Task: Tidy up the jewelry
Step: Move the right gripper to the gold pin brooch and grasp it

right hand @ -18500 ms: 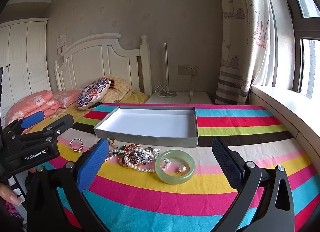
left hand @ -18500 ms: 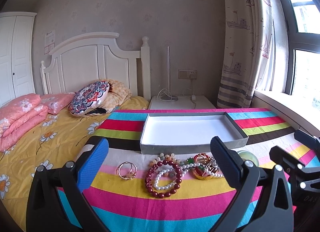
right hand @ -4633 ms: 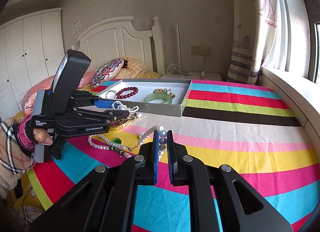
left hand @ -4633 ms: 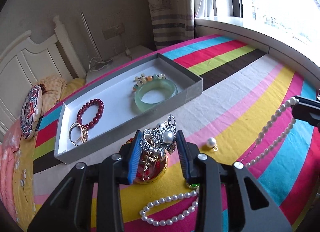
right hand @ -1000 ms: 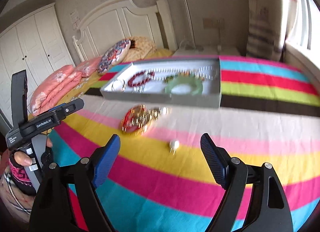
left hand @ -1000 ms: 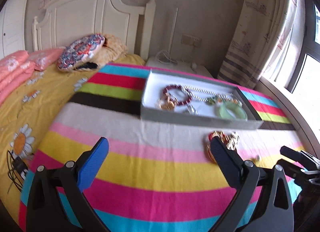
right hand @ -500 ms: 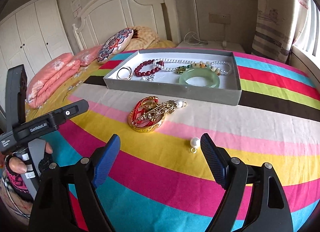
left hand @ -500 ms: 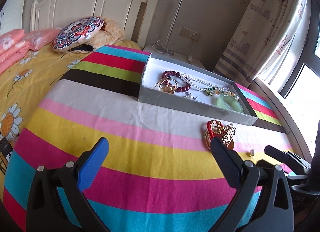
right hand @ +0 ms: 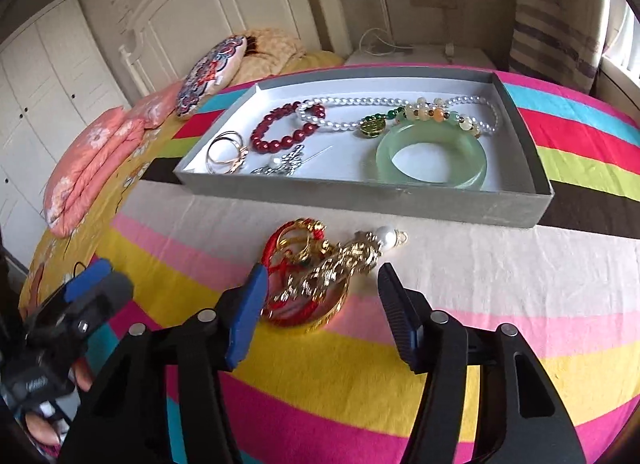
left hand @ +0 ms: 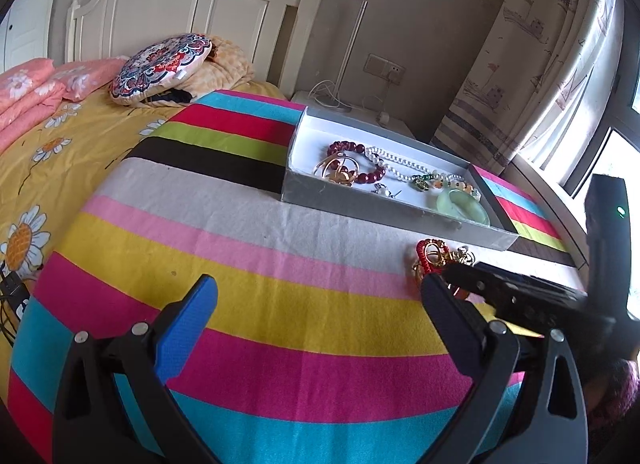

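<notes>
right gripper [right hand: 320, 296] with fingers spread, bracketing the red-and-gold bangle cluster [right hand: 310, 276] on the striped cloth [right hand: 500, 284], just before the grey tray [right hand: 360, 200]. left gripper [left hand: 316, 312] gapes wide over bare cloth. tray holds jade bangle [right hand: 432, 156], pearl strand [right hand: 352, 102], red bead bracelet [right hand: 286, 126].

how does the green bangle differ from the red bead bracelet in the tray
The green bangle is one solid, smooth, translucent pale green ring; the red bead bracelet is a loop of many separate dark red round beads. The bangle's band is thick and its circle holds true, while the bracelet's loop sags into an uneven oval. The bangle lies toward the tray's right end, the bracelet left of middle. Both lie flat inside the tray.
</notes>
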`<state>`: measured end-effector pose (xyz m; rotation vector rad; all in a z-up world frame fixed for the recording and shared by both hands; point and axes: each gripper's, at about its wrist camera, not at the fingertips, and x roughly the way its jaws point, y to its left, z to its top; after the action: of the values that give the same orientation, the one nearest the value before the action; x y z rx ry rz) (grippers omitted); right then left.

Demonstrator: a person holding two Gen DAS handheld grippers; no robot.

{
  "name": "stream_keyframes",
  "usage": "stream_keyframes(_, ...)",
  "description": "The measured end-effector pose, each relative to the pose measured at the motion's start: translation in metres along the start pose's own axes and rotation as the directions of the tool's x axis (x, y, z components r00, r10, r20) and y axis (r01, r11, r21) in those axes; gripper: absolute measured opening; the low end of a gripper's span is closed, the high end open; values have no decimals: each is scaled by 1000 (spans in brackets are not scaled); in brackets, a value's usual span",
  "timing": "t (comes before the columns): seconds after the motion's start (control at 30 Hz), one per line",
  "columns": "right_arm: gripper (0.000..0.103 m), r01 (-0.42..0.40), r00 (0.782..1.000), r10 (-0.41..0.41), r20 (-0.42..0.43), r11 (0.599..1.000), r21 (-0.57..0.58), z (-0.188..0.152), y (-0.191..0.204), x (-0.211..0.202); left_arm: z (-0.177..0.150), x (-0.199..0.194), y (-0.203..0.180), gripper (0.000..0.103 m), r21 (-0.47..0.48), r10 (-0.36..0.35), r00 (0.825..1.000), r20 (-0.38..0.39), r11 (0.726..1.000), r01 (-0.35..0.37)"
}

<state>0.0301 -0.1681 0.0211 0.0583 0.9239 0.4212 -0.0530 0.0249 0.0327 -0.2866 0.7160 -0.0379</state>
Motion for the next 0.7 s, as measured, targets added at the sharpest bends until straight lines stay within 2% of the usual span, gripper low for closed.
stream_keyframes(0.07,55,21,1000,-21,3,1000,-18,2,4,3,0,0,0,101,1,2,1000,-2,1000,-2)
stream_keyframes(0.17,44,89,996,-89,5,992,-90,2,15,8,-1,0,1,101,2,2,1000,-4,1000,-2)
stream_keyframes(0.2,38,104,995,-103,16,986,-127,1,19,7,-1,0,1,101,2,2,1000,-3,1000,-2)
stream_keyframes(0.23,24,110,994,-106,34,982,-152,0,22,5,-1,0,1,101,2,2,1000,-3,1000,-2)
stream_keyframes(0.27,16,125,992,-117,54,978,-170,-1,24,2,-1,0,1,101,1,2,1000,-3,1000,-2)
stream_keyframes(0.33,16,123,990,-107,95,975,-183,-3,25,-6,-1,0,1,101,2,2,1000,-4,1000,-2)
stream_keyframes(0.43,15,100,992,-84,95,978,-182,-4,22,-12,-1,0,0,101,2,2,1000,-6,1000,-2)
stream_keyframes(0.53,15,76,991,-58,124,986,-145,-6,14,-25,-2,0,1,101,1,2,1000,-6,1000,-2)
stream_keyframes(0.6,9,51,987,-31,158,992,-120,-6,8,-39,-3,1,0,101,2,3,1000,-7,1000,-3)
stream_keyframes(0.7,9,31,982,-12,187,995,-94,-5,0,-56,-4,2,0,101,3,5,1000,-9,1000,-5)
